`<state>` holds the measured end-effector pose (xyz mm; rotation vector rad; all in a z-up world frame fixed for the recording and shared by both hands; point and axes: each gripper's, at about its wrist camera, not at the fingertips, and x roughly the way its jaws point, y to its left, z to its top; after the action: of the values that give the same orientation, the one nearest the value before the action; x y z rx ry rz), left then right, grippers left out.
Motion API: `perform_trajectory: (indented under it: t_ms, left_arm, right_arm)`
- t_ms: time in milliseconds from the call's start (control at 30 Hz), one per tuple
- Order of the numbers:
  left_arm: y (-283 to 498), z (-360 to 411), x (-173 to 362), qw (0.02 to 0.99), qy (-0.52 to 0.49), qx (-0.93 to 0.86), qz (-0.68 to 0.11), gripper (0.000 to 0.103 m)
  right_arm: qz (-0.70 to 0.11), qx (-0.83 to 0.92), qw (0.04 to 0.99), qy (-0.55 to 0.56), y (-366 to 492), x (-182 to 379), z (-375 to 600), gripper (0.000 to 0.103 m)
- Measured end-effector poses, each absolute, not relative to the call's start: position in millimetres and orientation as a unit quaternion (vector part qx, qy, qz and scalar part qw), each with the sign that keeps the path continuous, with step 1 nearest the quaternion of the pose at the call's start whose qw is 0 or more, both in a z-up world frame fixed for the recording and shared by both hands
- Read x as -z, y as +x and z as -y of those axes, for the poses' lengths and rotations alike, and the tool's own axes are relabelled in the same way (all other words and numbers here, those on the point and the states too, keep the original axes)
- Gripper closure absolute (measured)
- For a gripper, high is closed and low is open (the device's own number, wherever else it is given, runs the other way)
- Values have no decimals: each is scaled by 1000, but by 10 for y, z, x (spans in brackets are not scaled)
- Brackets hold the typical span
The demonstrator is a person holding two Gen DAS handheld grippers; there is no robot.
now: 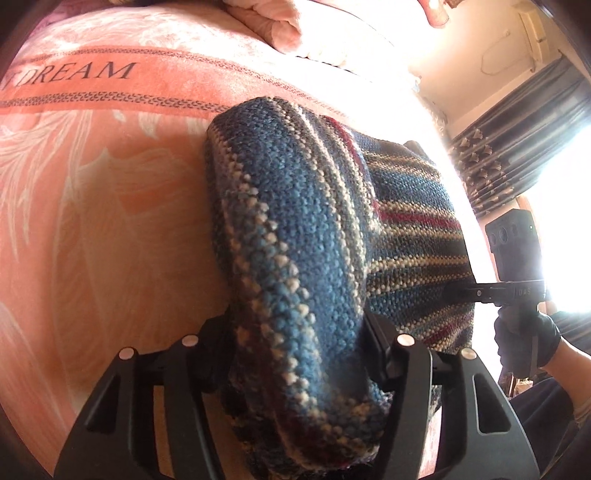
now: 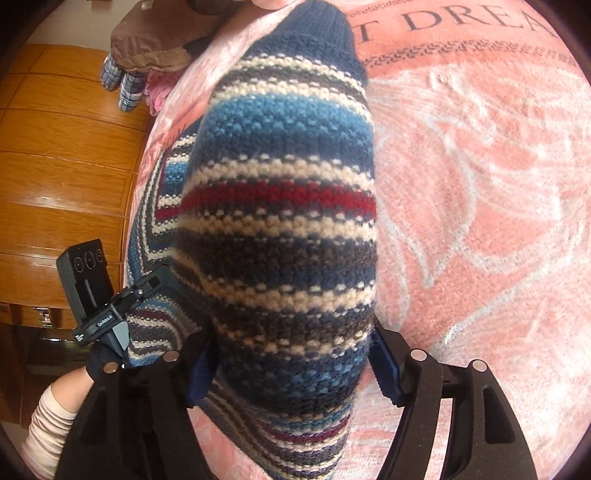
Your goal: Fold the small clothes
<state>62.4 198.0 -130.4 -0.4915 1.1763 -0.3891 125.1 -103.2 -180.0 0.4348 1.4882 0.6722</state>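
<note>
**A bedroom in a home**

We are over a bed, spread with a pink plush blanket (image 1: 110,221) printed with pale feathery leaves and the word DREAM; rolled pink bedding (image 1: 273,22) lies at its far end; a patterned dark curtain (image 1: 517,147) hangs beside a bright window; we see an air conditioner (image 1: 532,33) high on the wall; on the other side lie a glossy wooden floor (image 2: 66,166), a brown cushion (image 2: 155,48) and plaid cloth (image 2: 122,81).
</note>
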Motion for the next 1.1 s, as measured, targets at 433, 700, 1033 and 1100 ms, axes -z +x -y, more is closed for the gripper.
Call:
perform_trajectory:
  t_ms: [433,700,1033,1100]
  left_arm:
    - [306,-2071,493,814,-221,112,-526,42]
    - [-150,-1768,243,795,-205,112,-559,42]
    - [-234,-1908,698,767,-238,83,-590,85]
    - [-270,-2002,755,762,-252,74,-592,87]
  right_arm:
    - [-641,-244,712,149,1083,1266,1023,27]
    - [-604,-225,743,179,763,820,1241,27]
    - [-554,-227,792,117,34,360,1114,18]
    - [-551,-216,797,121,-47,347,1154,15]
